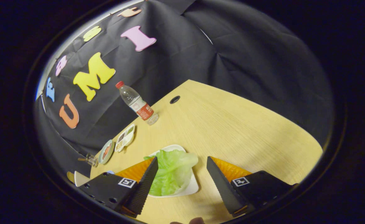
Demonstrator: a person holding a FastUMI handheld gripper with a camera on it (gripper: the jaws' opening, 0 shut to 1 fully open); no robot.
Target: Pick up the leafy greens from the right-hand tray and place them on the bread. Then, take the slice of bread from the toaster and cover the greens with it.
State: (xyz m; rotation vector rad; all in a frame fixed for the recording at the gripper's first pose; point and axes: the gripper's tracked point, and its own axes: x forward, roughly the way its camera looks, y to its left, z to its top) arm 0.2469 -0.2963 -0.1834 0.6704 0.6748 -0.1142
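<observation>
A pale green lettuce leaf [171, 171] lies on a small white tray [192, 187] on the wooden table [232, 130]. My gripper [182, 163] hangs above it, open wide, with nothing held. The leaf sits between the two fingers, closer to the left one, whose edge overlaps the leaf's left side. The right finger [220, 179] is over bare table just right of the tray.
A clear water bottle [137, 104] with a red cap stands near the table's far edge by the black cloth wall. Two small printed dishes [125, 137] and a little glass jar [90, 159] lie left of the tray. A cable hole [174, 99] sits in the tabletop.
</observation>
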